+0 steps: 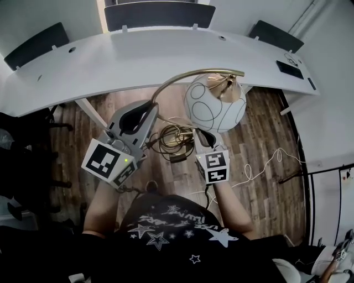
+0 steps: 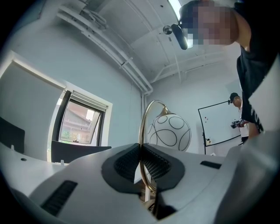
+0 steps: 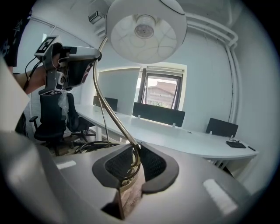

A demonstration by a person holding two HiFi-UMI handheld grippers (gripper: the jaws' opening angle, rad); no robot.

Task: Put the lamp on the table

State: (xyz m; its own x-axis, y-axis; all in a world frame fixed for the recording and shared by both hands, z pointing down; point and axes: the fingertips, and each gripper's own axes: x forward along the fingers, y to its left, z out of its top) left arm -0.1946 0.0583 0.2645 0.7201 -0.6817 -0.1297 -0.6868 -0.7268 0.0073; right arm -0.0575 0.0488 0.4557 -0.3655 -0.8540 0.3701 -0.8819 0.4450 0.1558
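Note:
The lamp has a white globe shade [image 1: 214, 102] with thin black rings, hung from a curved gold stem [image 1: 182, 77]. I hold it in the air over the wooden floor, in front of the long white table [image 1: 138, 55]. My left gripper [image 1: 145, 113] is shut on the gold stem [image 2: 141, 144], with the globe [image 2: 168, 133] beyond it. My right gripper [image 1: 206, 138] sits under the shade, shut on the lower gold stem [image 3: 109, 111] near its coiled foot. From the right gripper [image 3: 133, 162] I see the shade [image 3: 146, 30] overhead and the left gripper [image 3: 78, 65] higher on the stem.
Dark chairs [image 1: 159, 15] line the table's far side. A black flat device [image 1: 289, 69] lies on its right end. Cables [image 1: 171, 138] and a white cord [image 1: 265, 166] trail on the floor. A black office chair [image 3: 50, 118] stands left. A person [image 2: 239, 113] stands by a whiteboard.

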